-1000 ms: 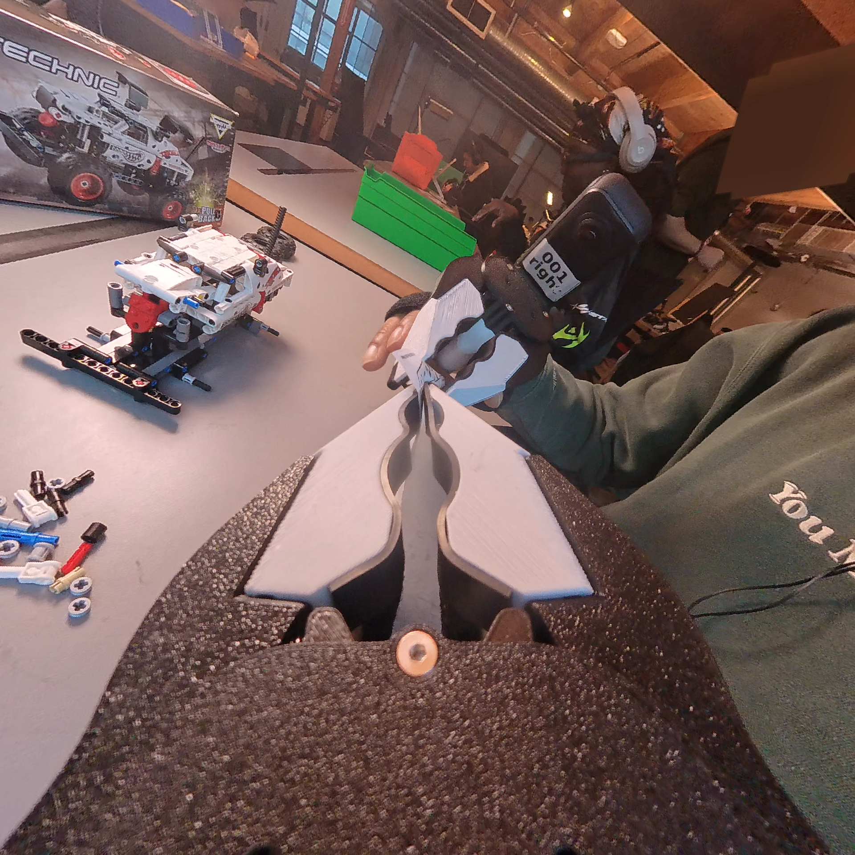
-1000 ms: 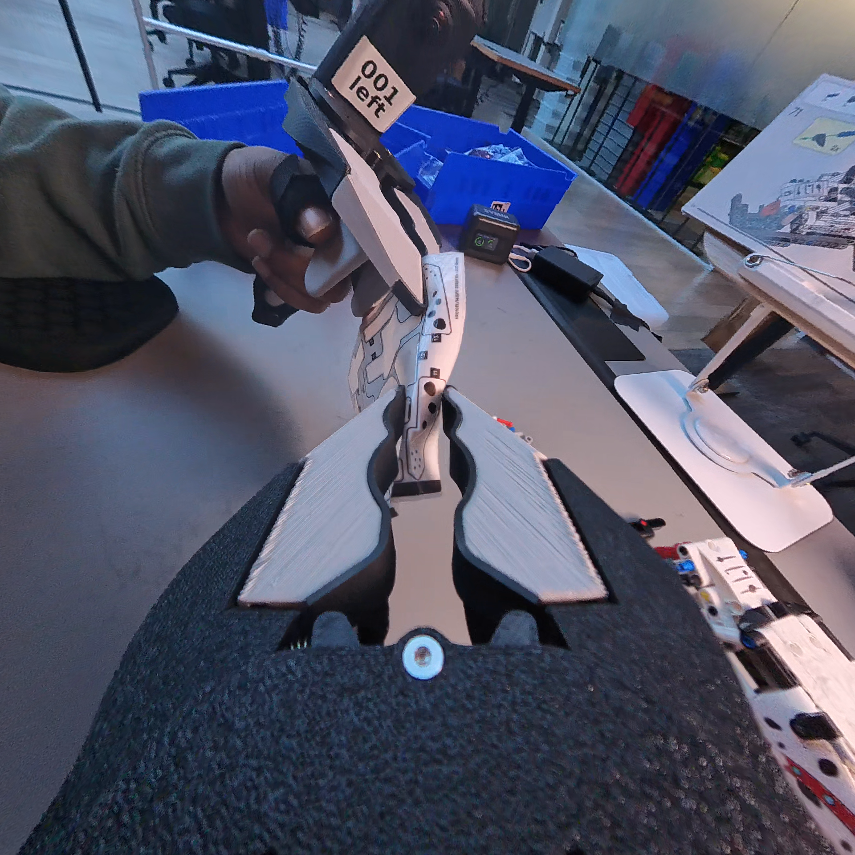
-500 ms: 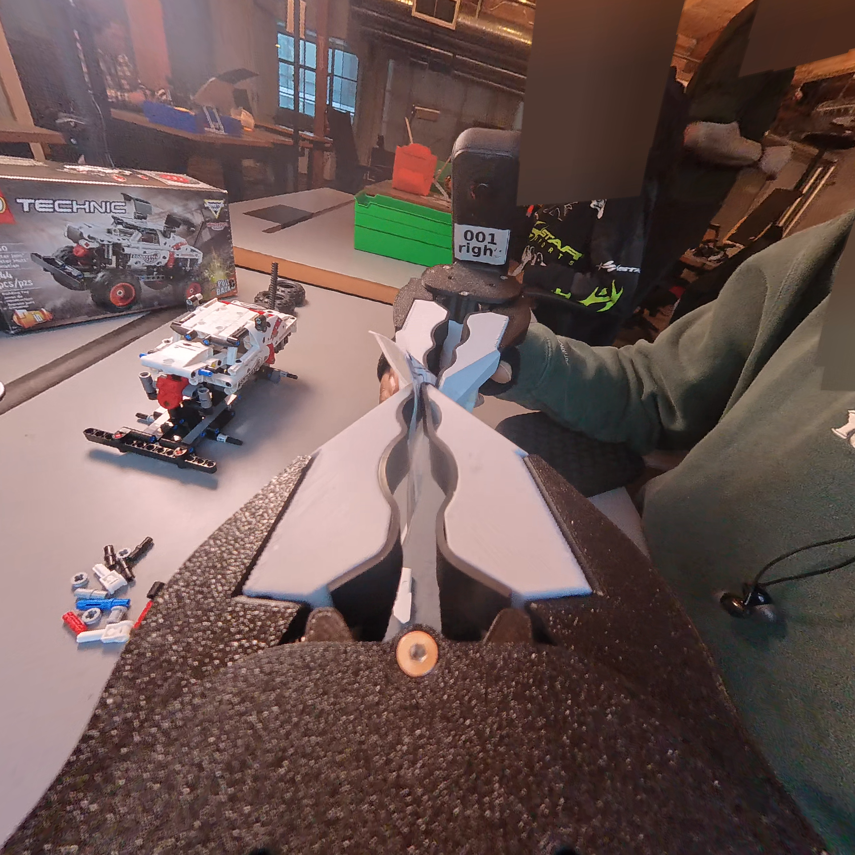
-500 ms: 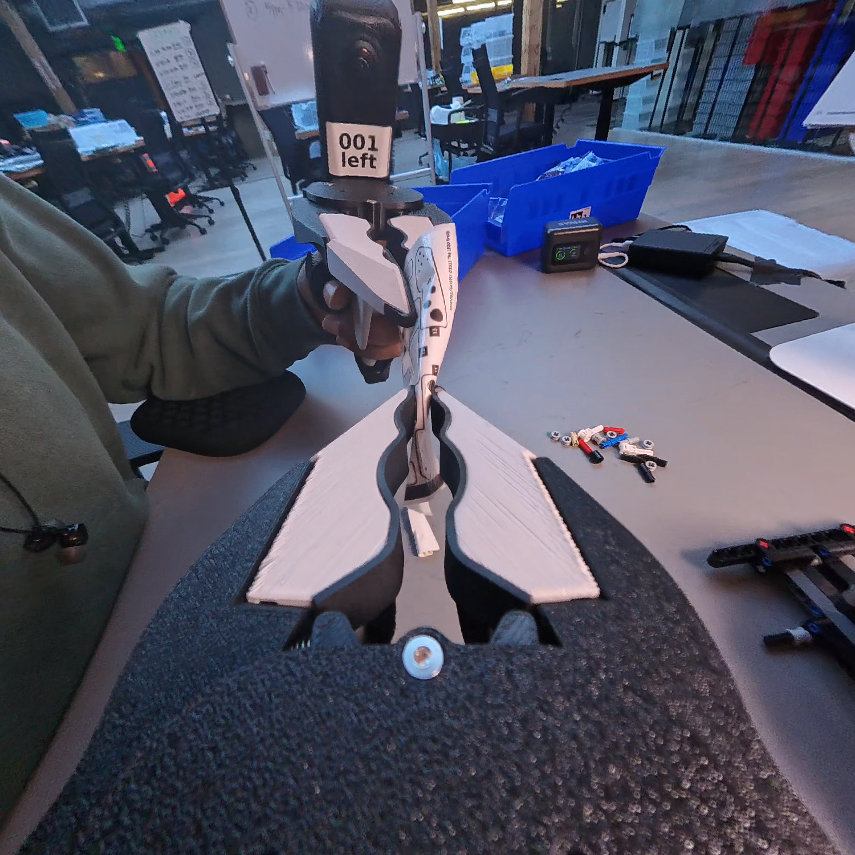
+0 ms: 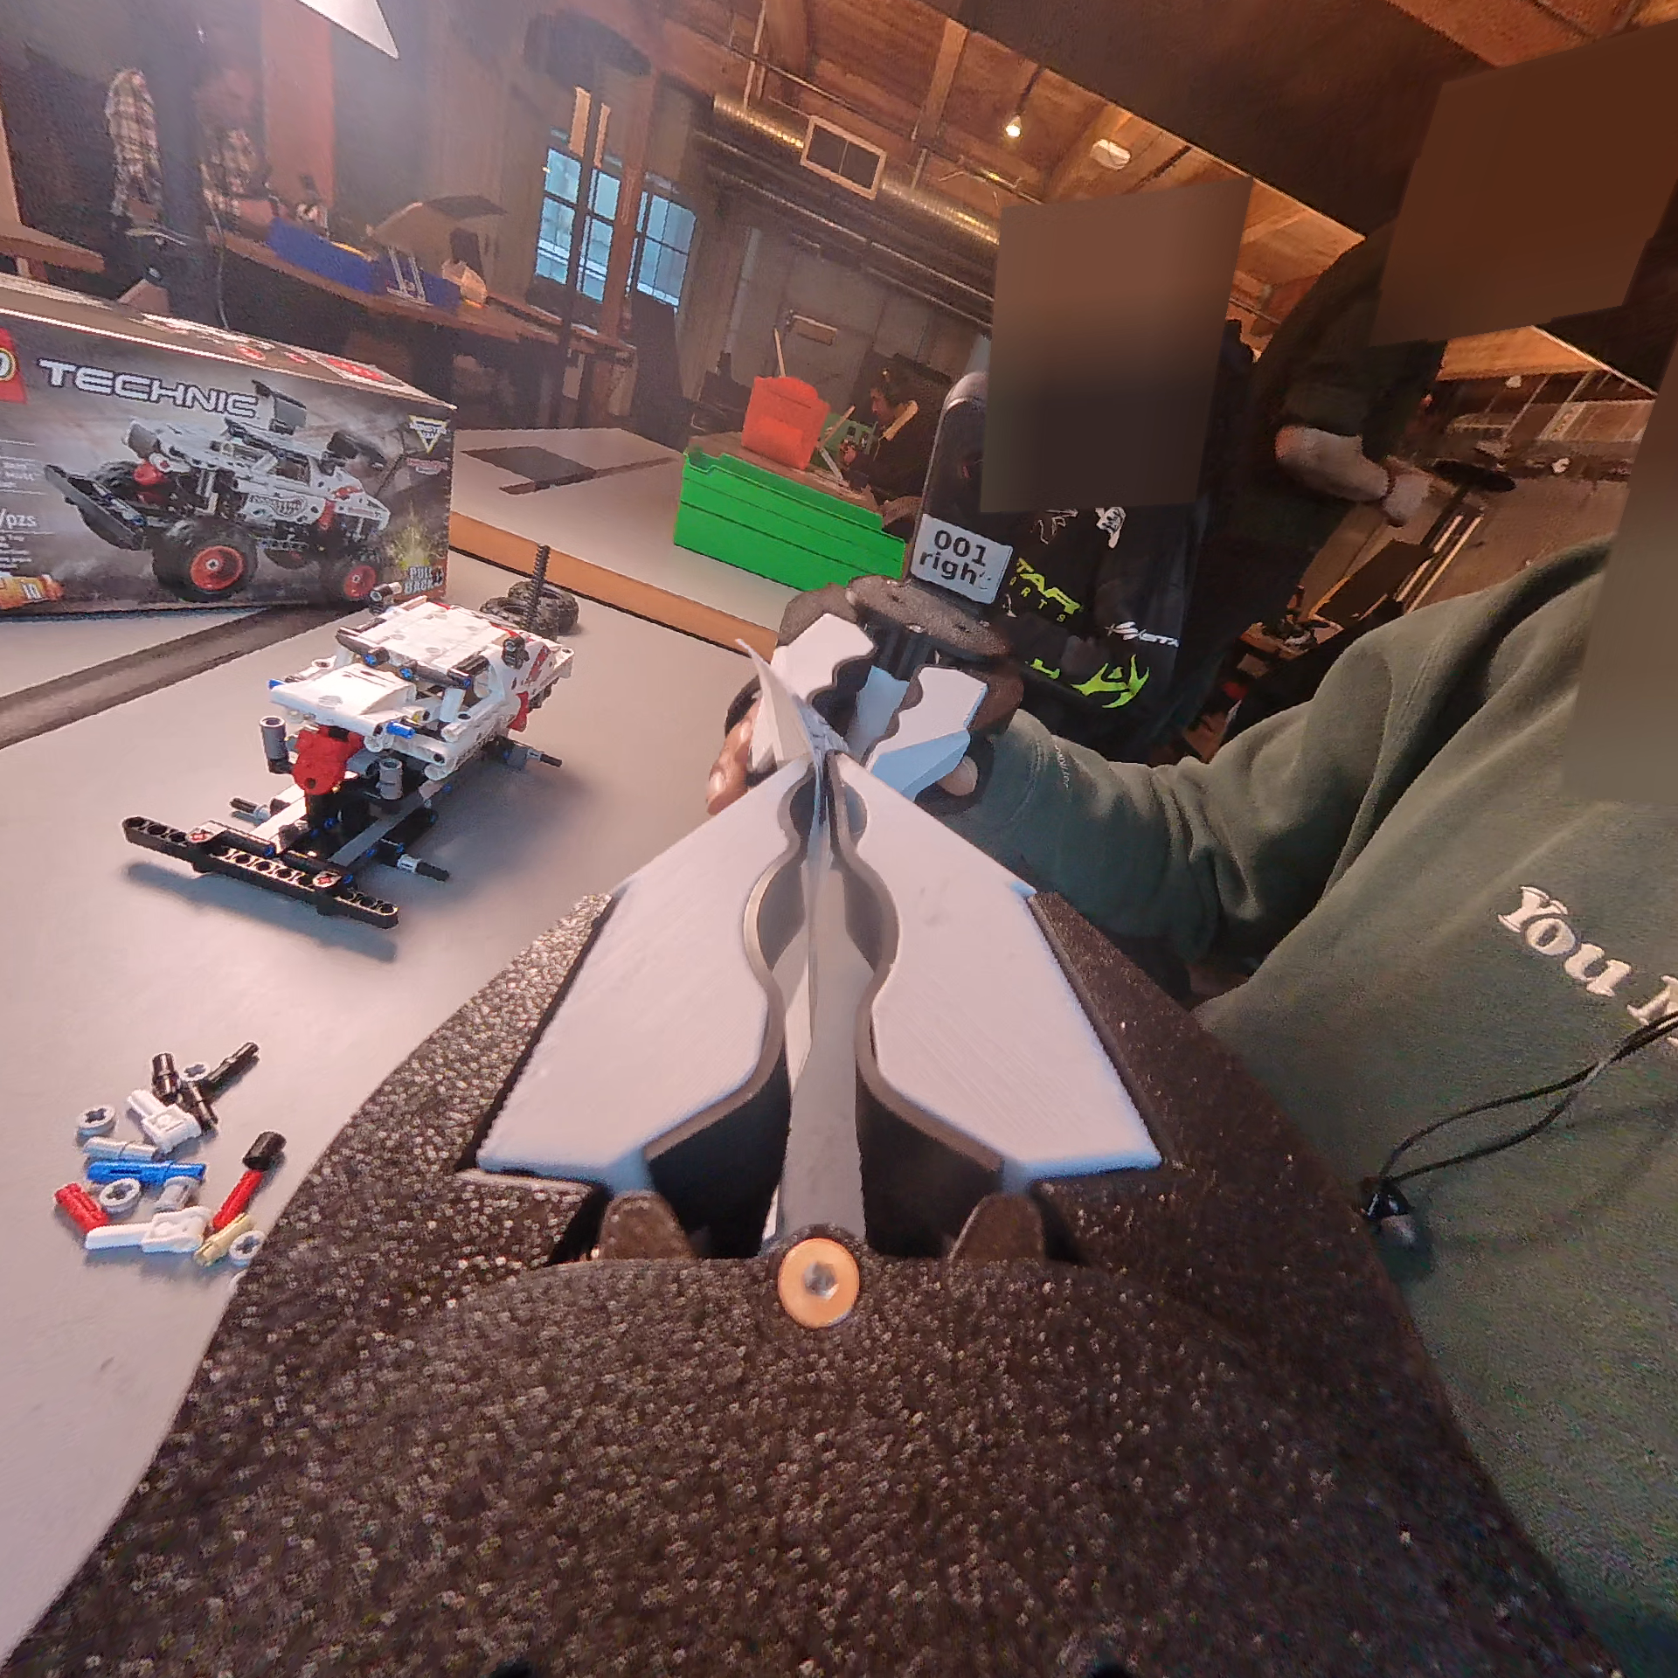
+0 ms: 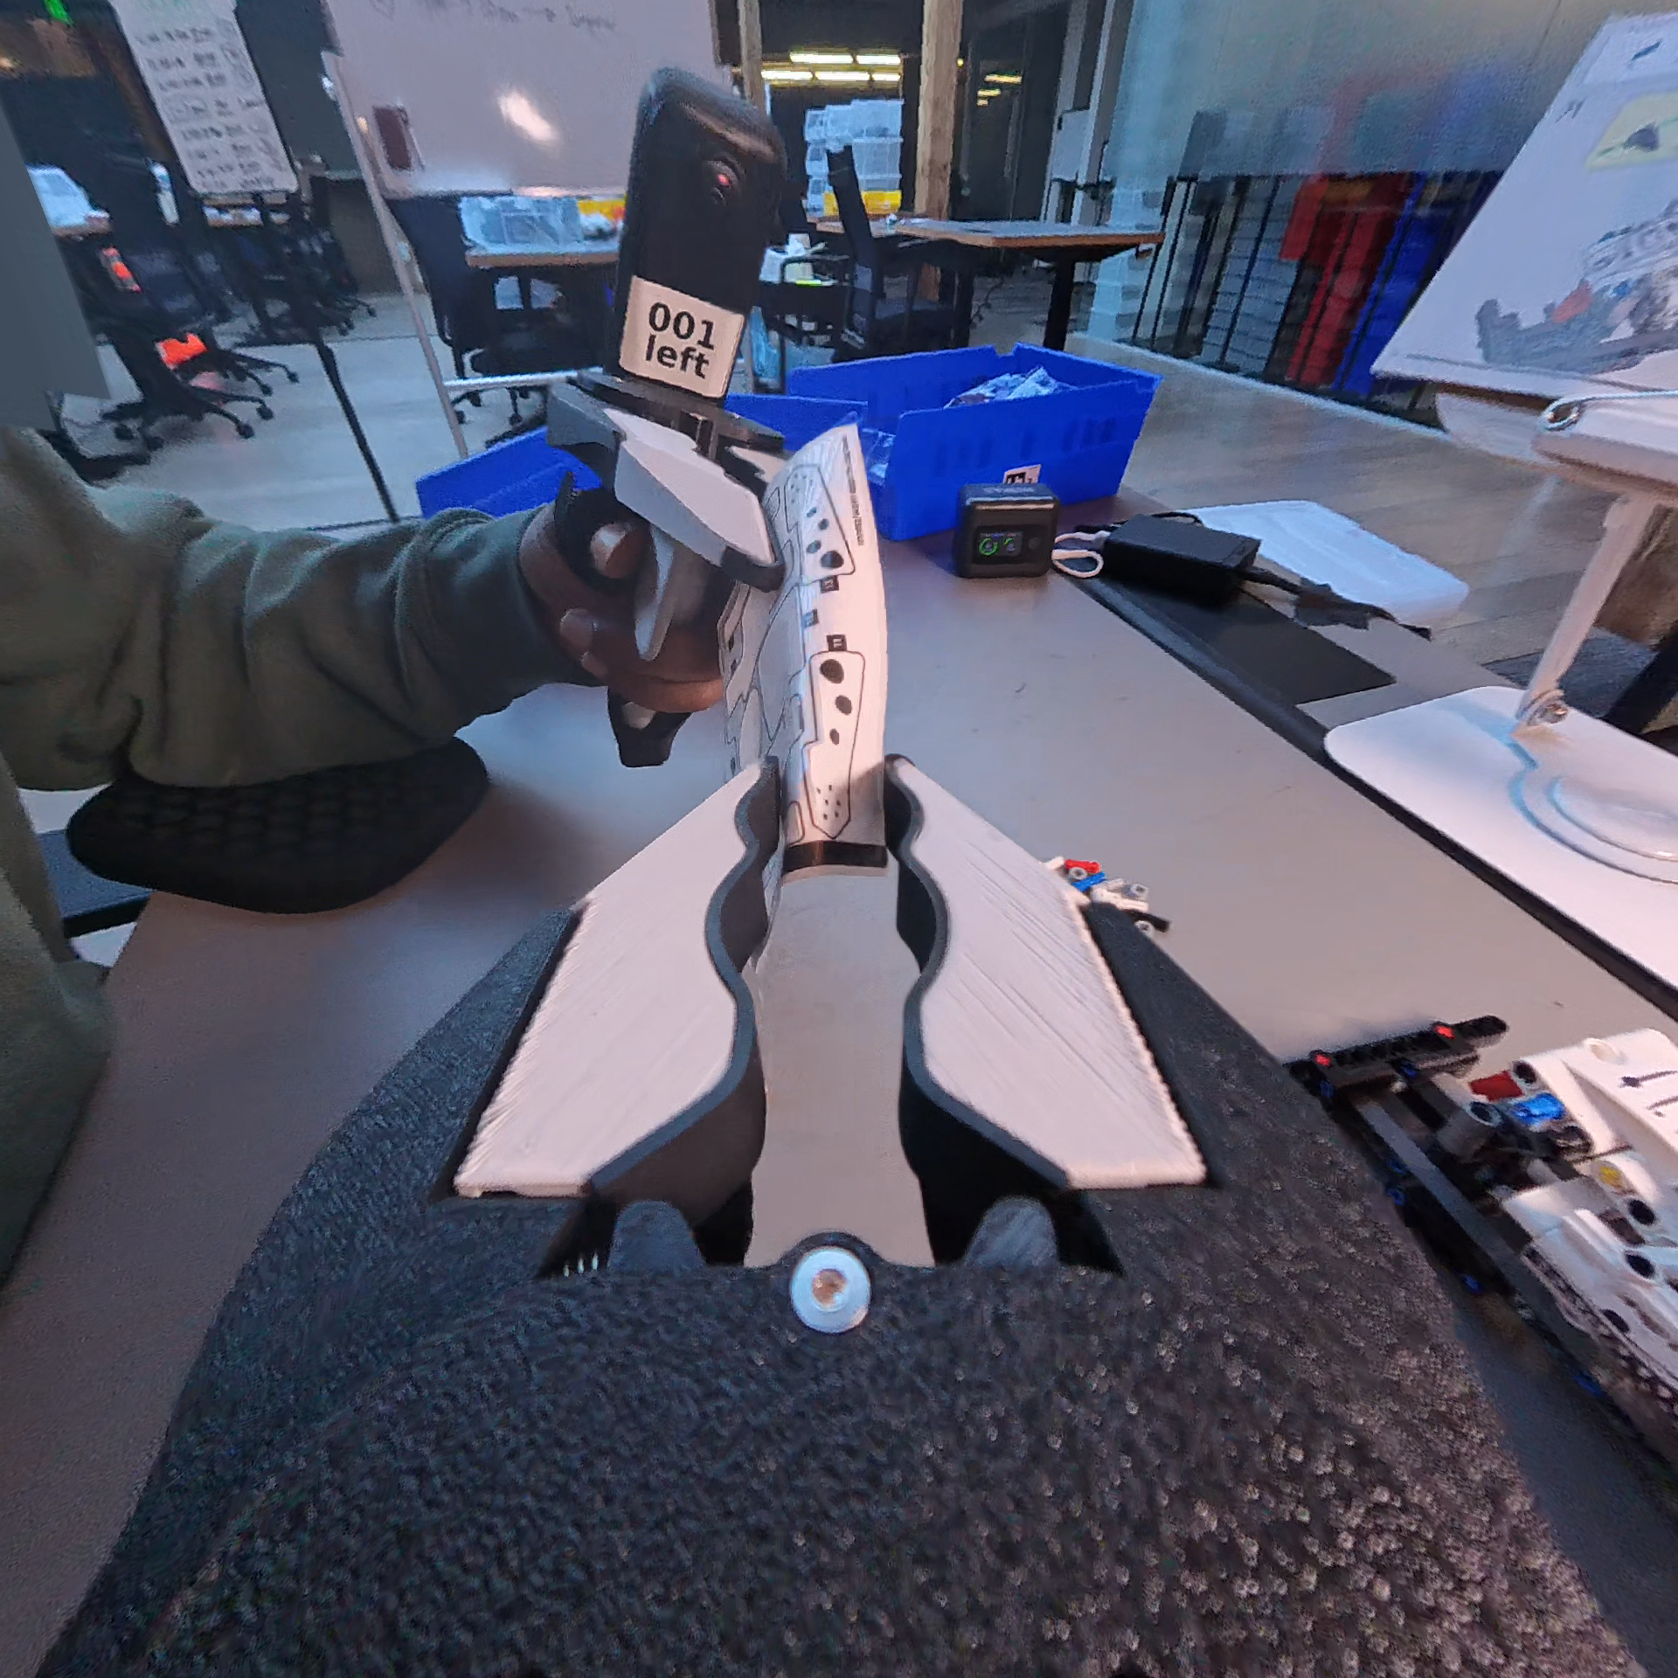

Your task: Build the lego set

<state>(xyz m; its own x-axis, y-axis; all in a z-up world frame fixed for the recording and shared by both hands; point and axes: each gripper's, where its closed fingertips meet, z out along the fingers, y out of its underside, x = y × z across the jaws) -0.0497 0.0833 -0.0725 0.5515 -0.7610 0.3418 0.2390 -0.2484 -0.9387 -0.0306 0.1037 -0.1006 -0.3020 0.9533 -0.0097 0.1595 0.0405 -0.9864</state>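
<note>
— While I'm pinching the sticker sheet [image 6: 822,636] in the left gripper [image 5: 822,781], its jaws are closing flat on it; the right gripper [image 6: 831,781] is standing apart around the sheet's near end, not clamping.

— Risk?

— The sheet is bowing. Closing crooked, I'm risking creasing or tearing it. The truck model [image 5: 399,717] is sitting far left on the table [image 5: 563,908], untouched.

A shared workshop: long worktables [image 5: 581,472], blue parts bins [image 6: 1008,427], a whiteboard [image 6: 527,82], rolling chairs [image 6: 182,354], exposed timber ceiling [image 5: 953,100].
</note>
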